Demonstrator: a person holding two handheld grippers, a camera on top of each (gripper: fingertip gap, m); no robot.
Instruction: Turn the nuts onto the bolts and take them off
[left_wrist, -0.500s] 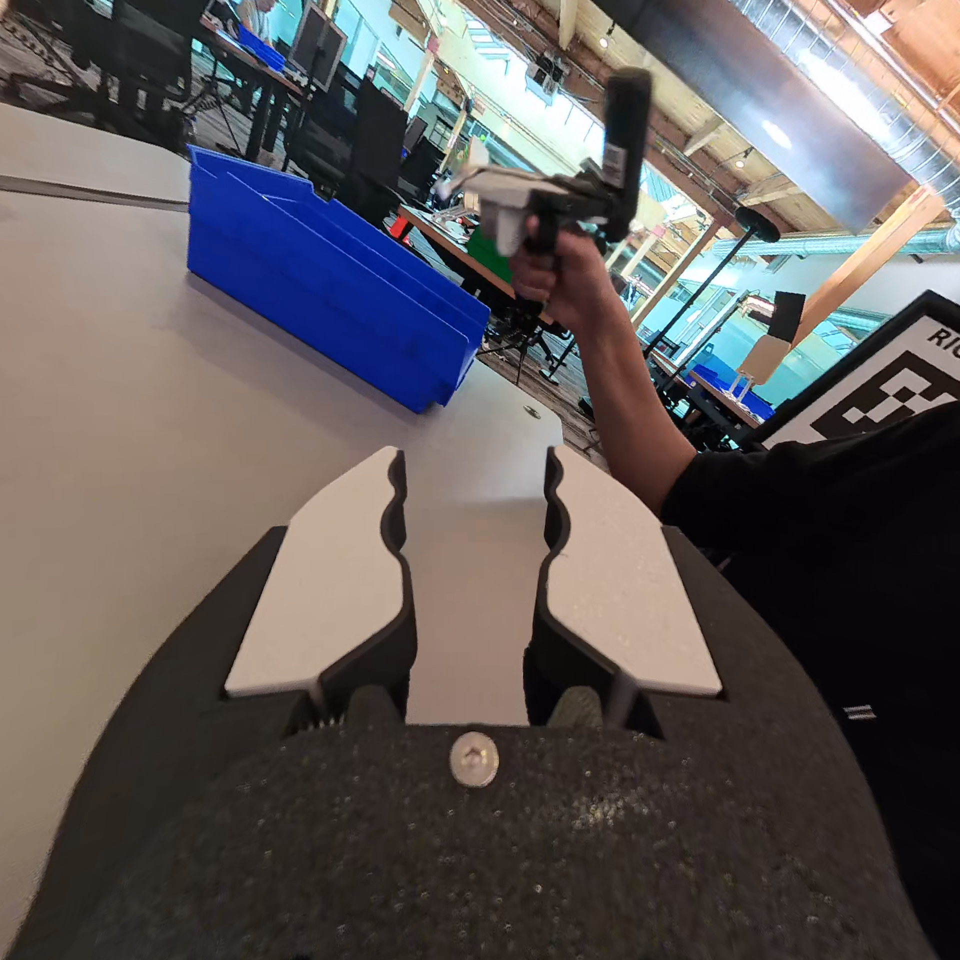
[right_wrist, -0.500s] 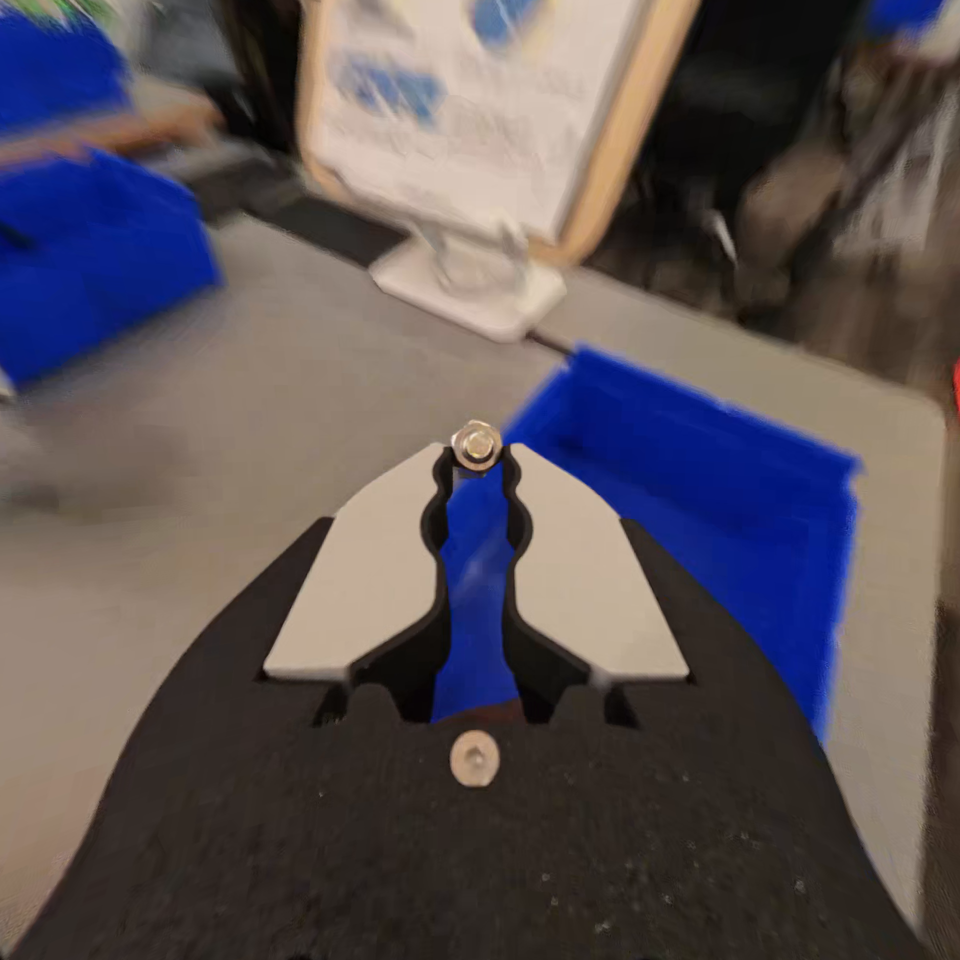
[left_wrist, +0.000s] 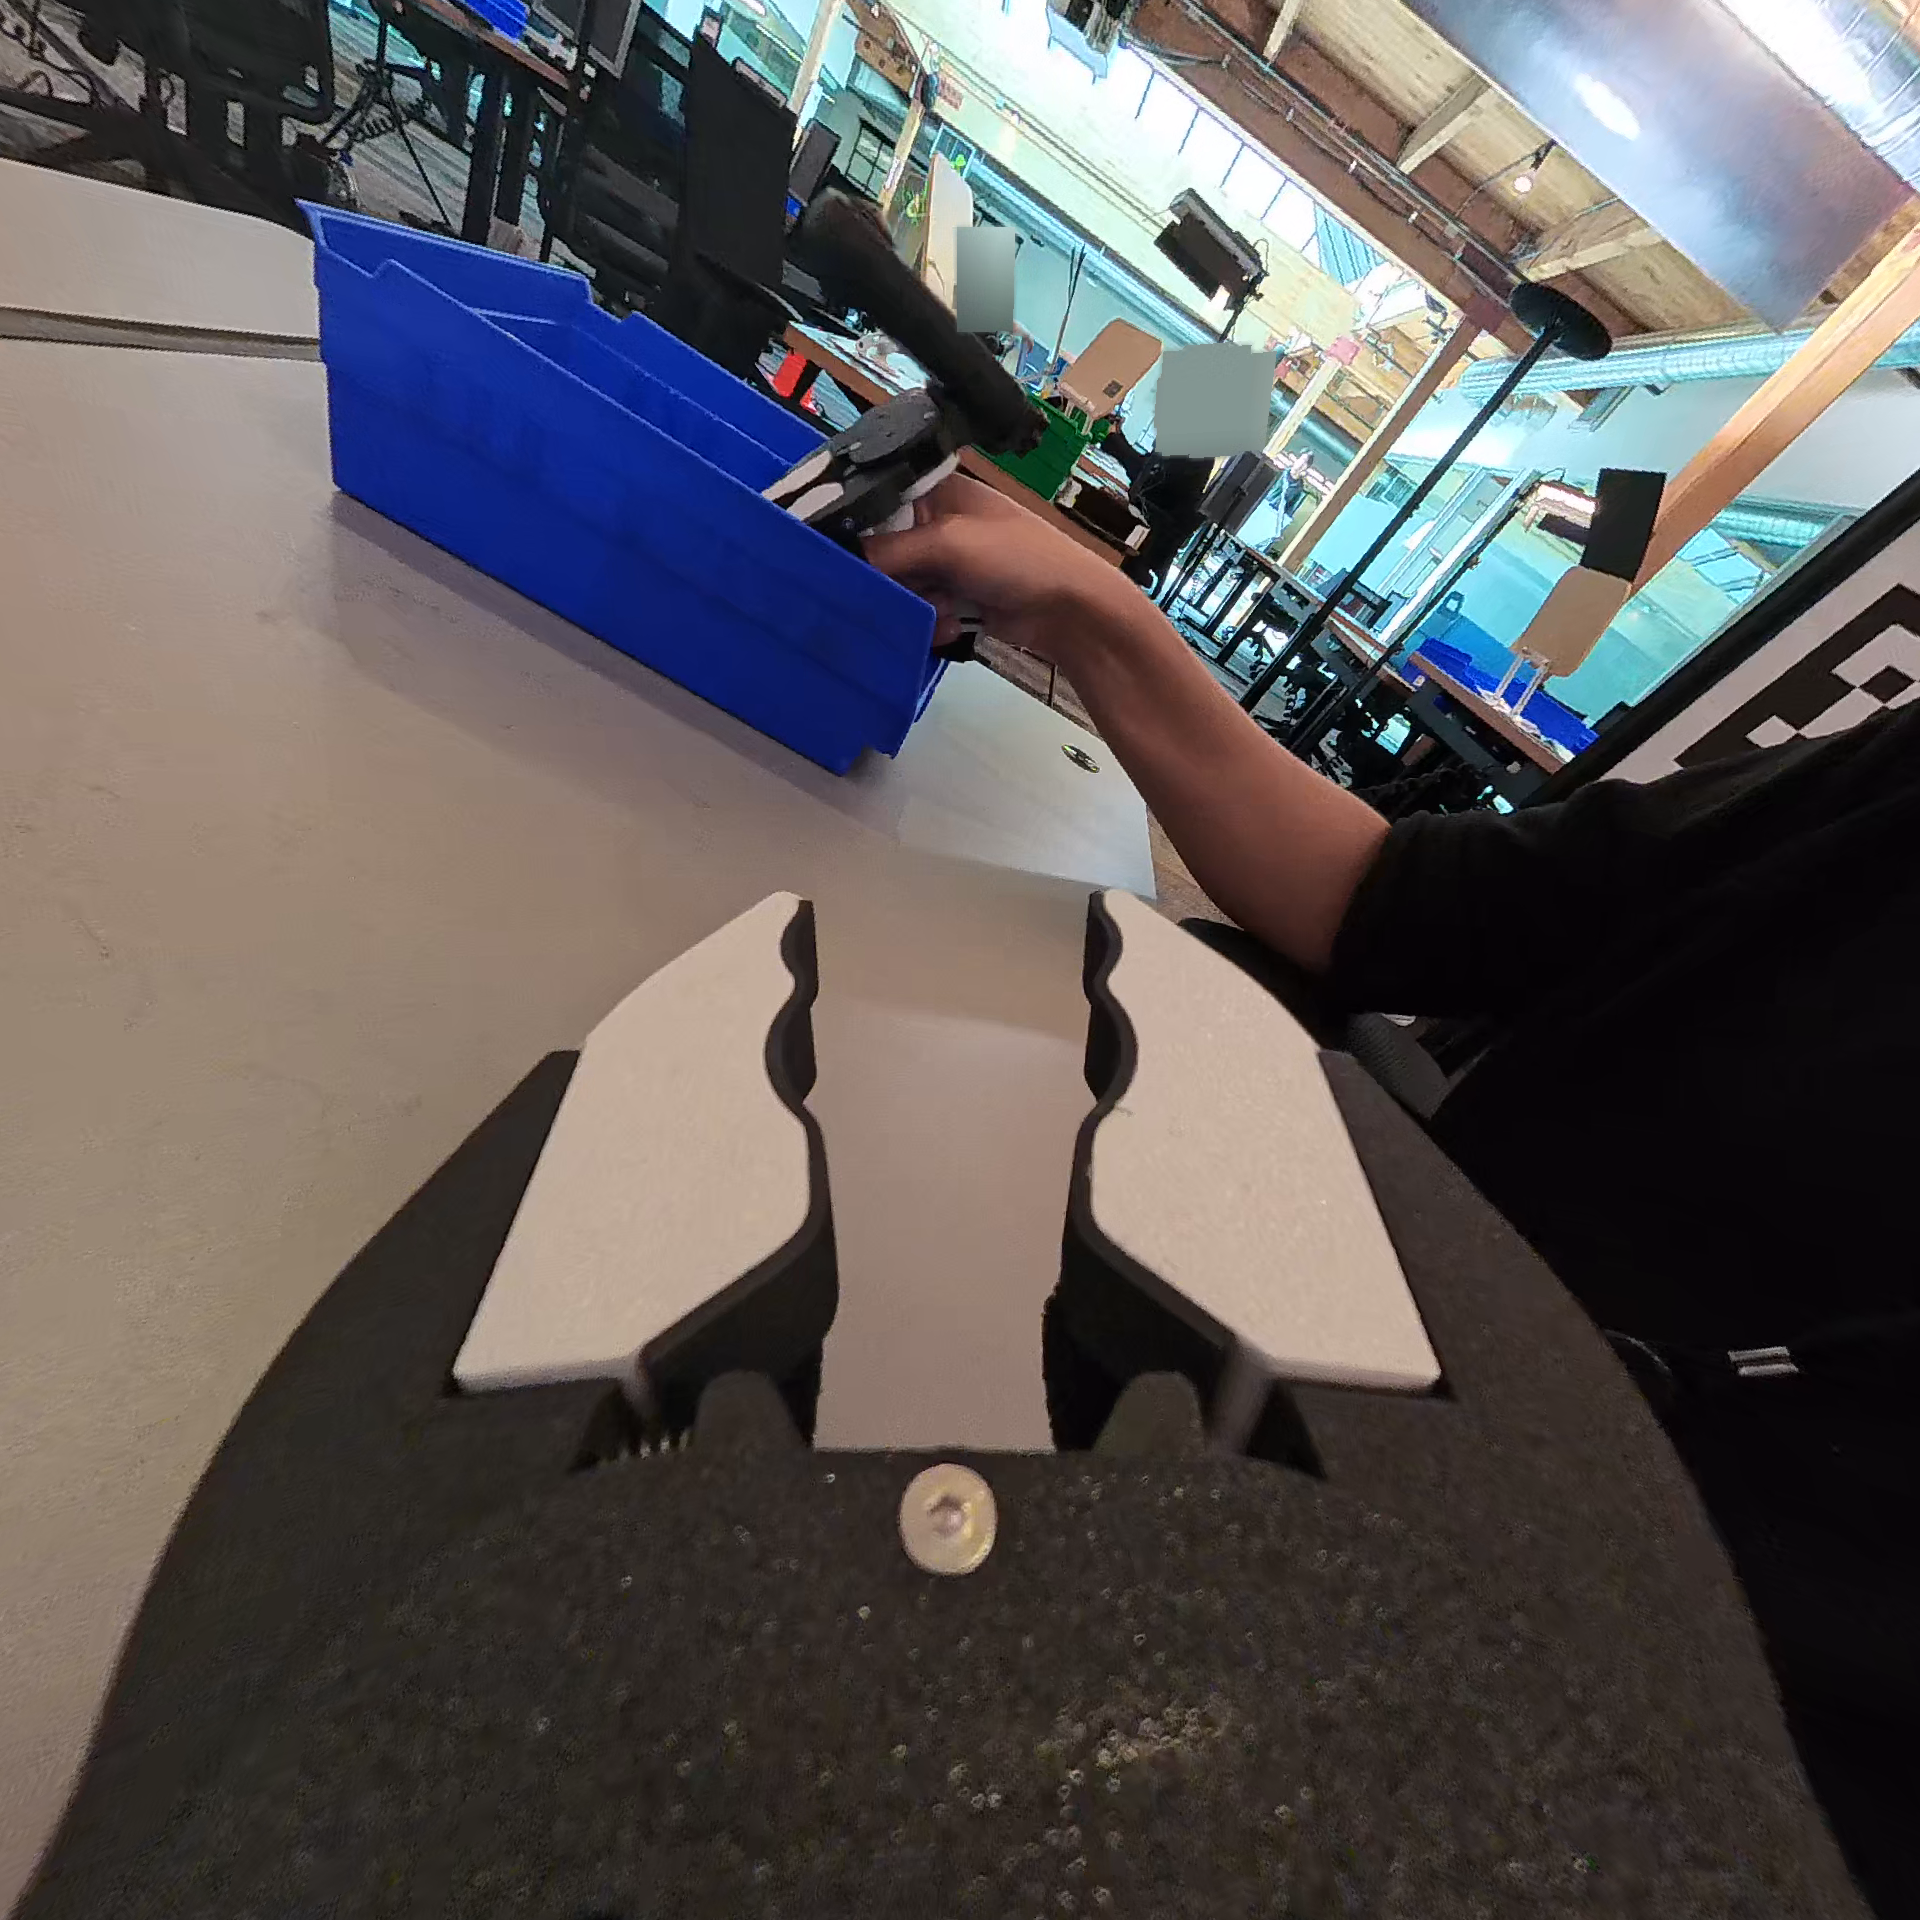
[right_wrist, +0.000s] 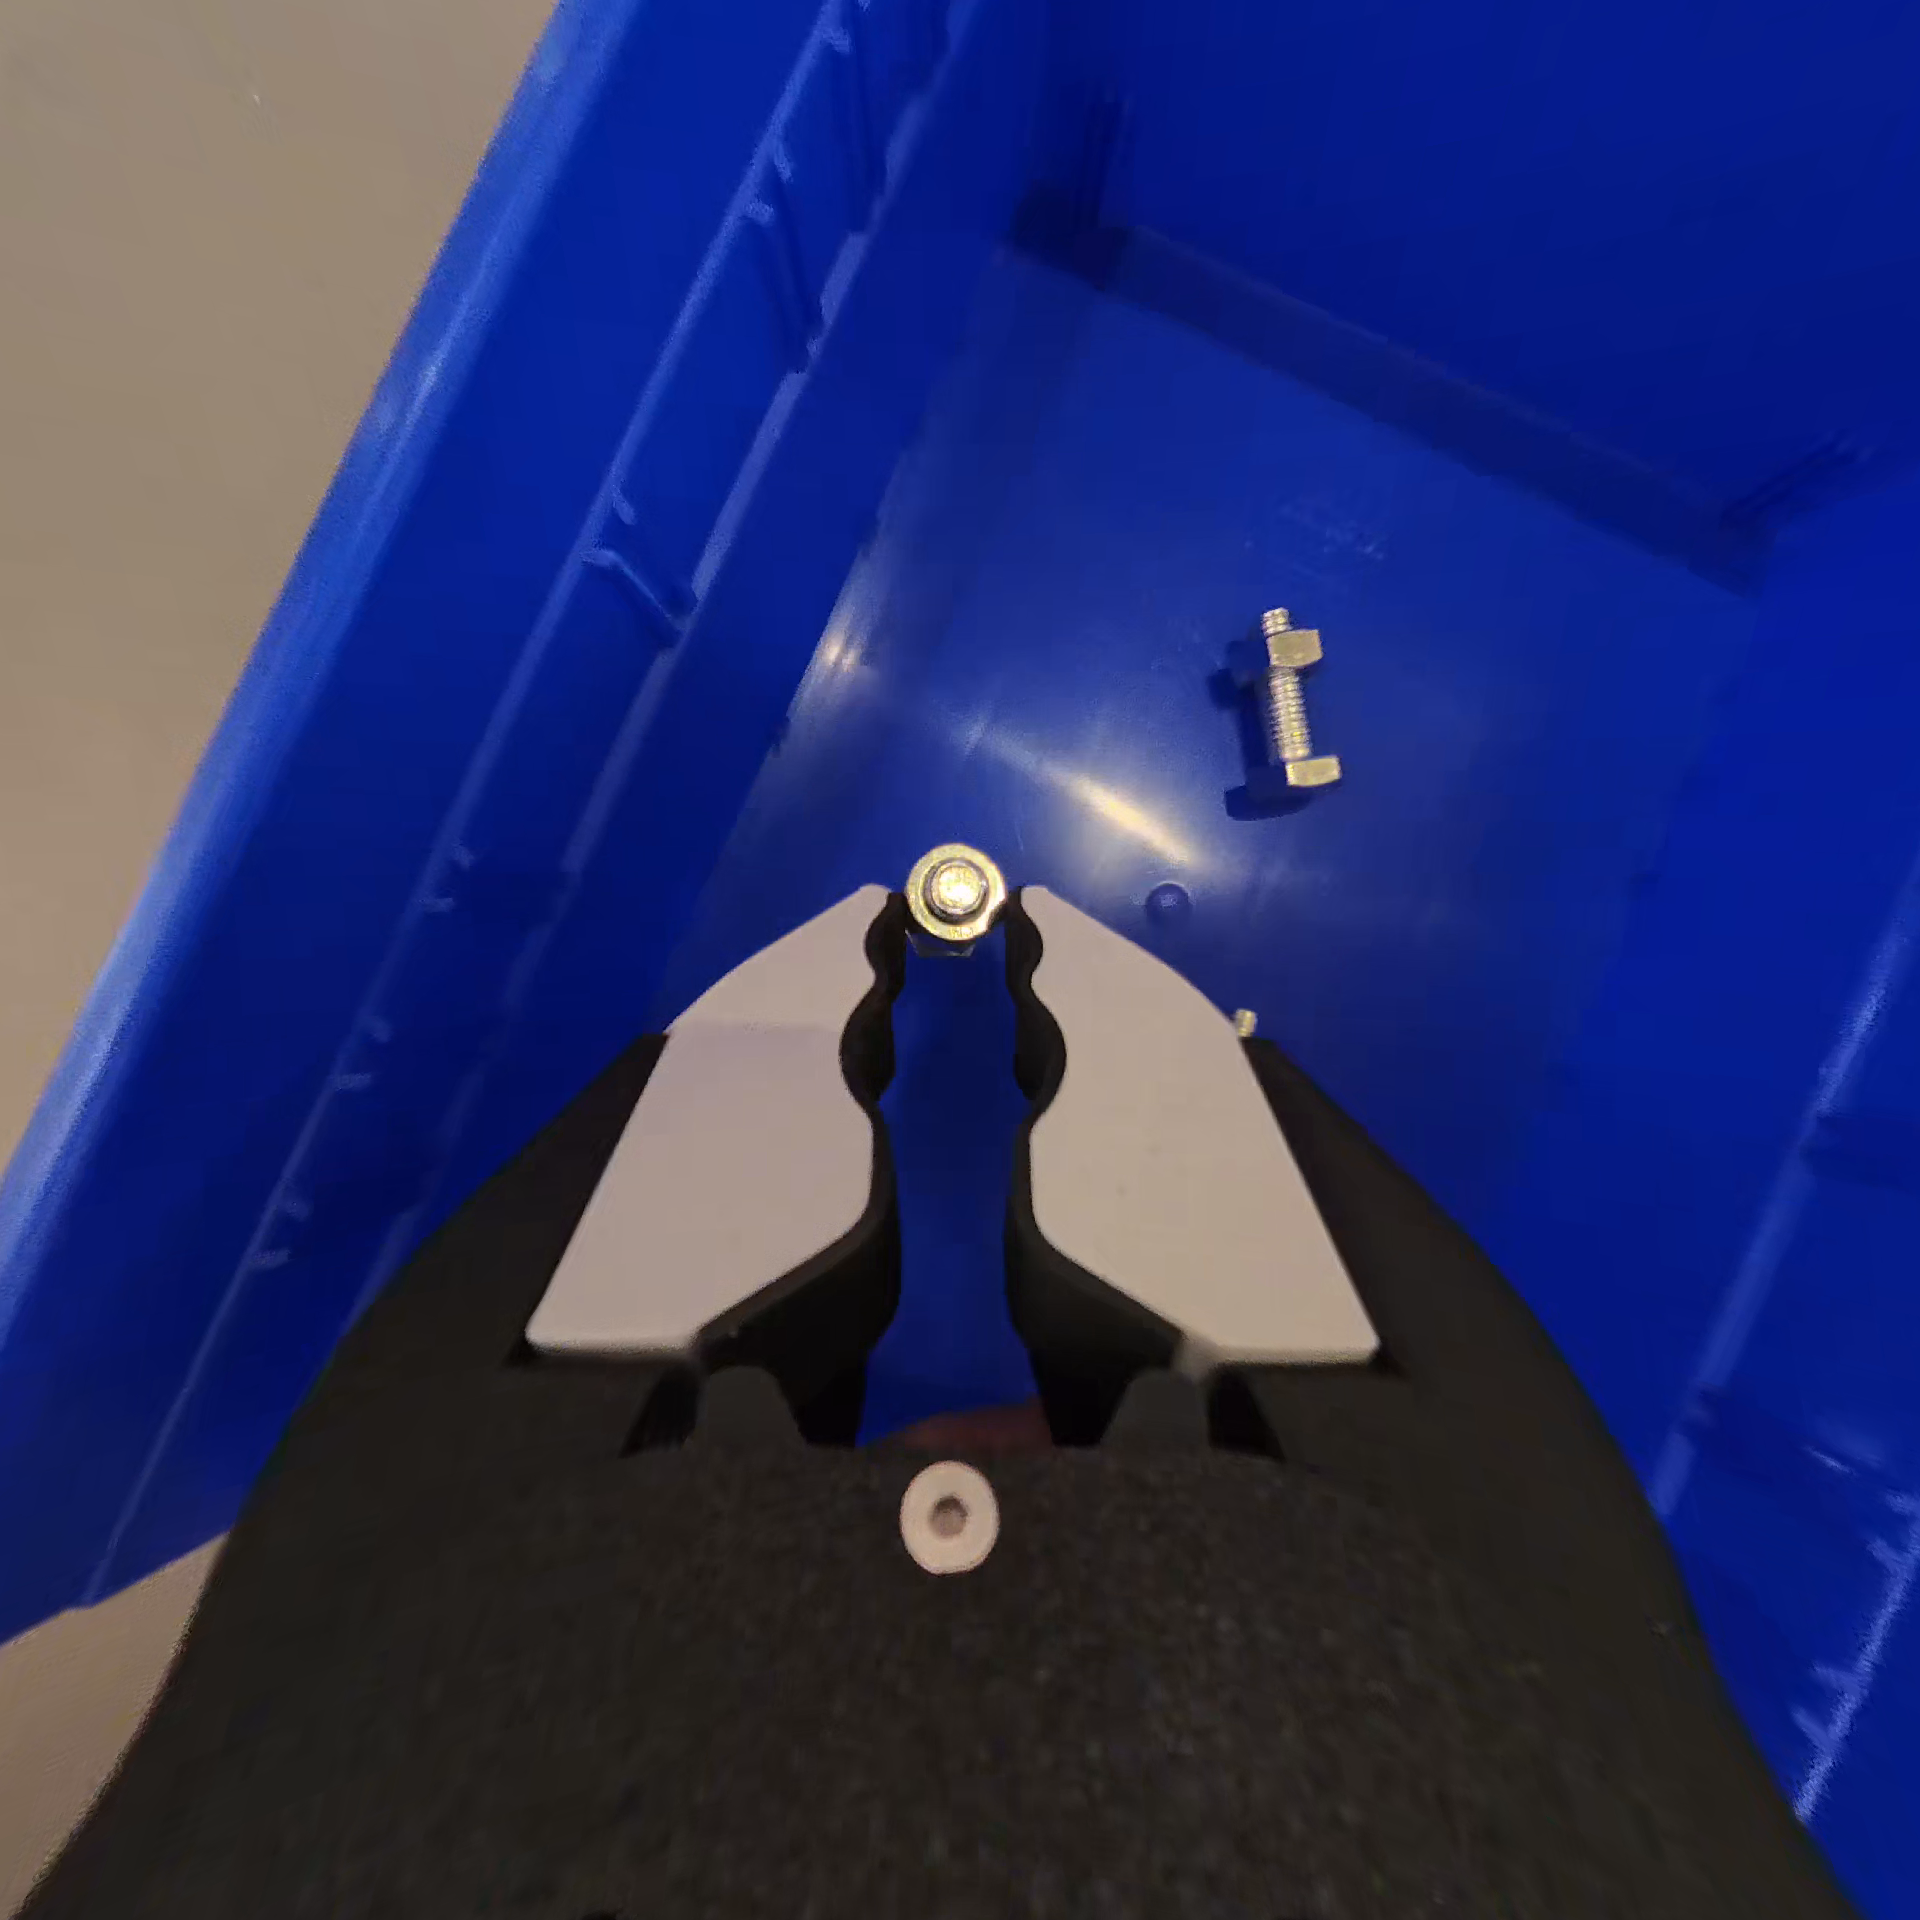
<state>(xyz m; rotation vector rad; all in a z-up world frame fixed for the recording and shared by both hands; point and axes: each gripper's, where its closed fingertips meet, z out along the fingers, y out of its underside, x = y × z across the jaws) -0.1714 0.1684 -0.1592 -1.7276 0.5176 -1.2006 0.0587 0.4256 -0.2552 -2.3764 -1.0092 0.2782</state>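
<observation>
My right gripper (right_wrist: 954, 909) is shut on a silver bolt with a nut on it (right_wrist: 954, 890), seen end-on at the fingertips, held inside the blue bin (right_wrist: 582, 665) above its floor. A second bolt with a nut (right_wrist: 1291, 712) lies on the bin floor ahead and to the right. A small bit of metal (right_wrist: 1244, 1021) peeks out beside the right finger. My left gripper (left_wrist: 948, 914) is open and empty, low over the grey table (left_wrist: 208, 831). In the left wrist view the right gripper (left_wrist: 883, 468) dips over the near end of the blue bin (left_wrist: 582, 520).
The person's forearm (left_wrist: 1195, 727) and dark sleeve fill the right of the left wrist view. The table's edge (left_wrist: 1132, 831) is just ahead of my left gripper. A black-and-white marker board (left_wrist: 1849, 665) stands at the right. Desks, chairs and stands are beyond the table. About 35 cm separates my left fingertips from my right.
My right gripper has swung down from above the table into the blue bin with the bolt still in it. My left gripper has hardly moved.
</observation>
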